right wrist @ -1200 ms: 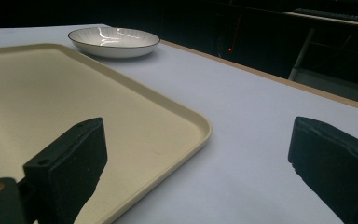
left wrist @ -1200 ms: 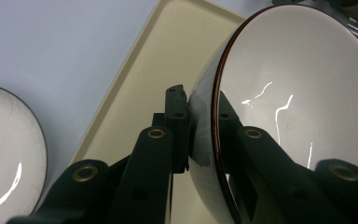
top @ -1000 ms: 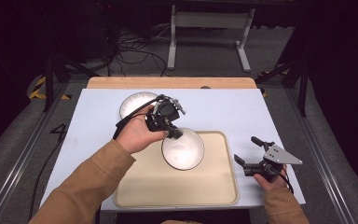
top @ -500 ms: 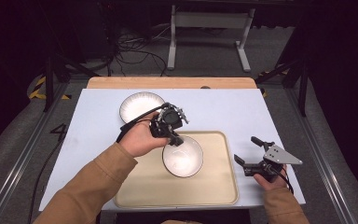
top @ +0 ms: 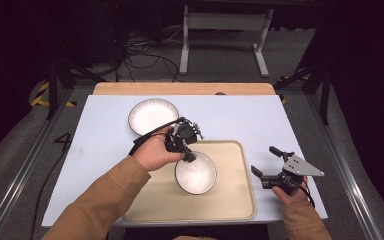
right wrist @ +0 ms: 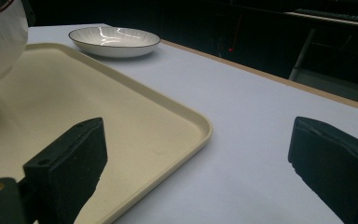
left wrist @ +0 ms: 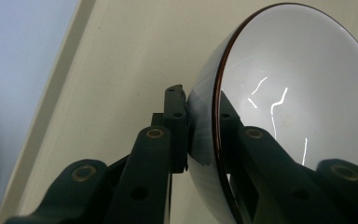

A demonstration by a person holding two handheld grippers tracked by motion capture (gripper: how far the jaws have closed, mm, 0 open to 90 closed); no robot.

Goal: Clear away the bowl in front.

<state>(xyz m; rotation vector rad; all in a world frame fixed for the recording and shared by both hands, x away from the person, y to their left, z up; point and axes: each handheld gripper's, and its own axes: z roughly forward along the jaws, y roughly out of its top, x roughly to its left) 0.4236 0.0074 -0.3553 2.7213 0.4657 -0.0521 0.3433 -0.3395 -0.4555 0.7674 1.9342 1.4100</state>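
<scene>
Reaching in from the lower left of the high view, the left tool clamps the rim of the bowl over the tray at mid-frame, while the right tool, jaws apart, rests on bare table just right of the tray's edge.

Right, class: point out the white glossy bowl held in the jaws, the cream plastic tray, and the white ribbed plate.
white glossy bowl [top: 196, 173], high view, its inside.
cream plastic tray [top: 240, 200], high view, bare floor near the right rim.
white ribbed plate [top: 152, 115], high view, its centre.
</scene>
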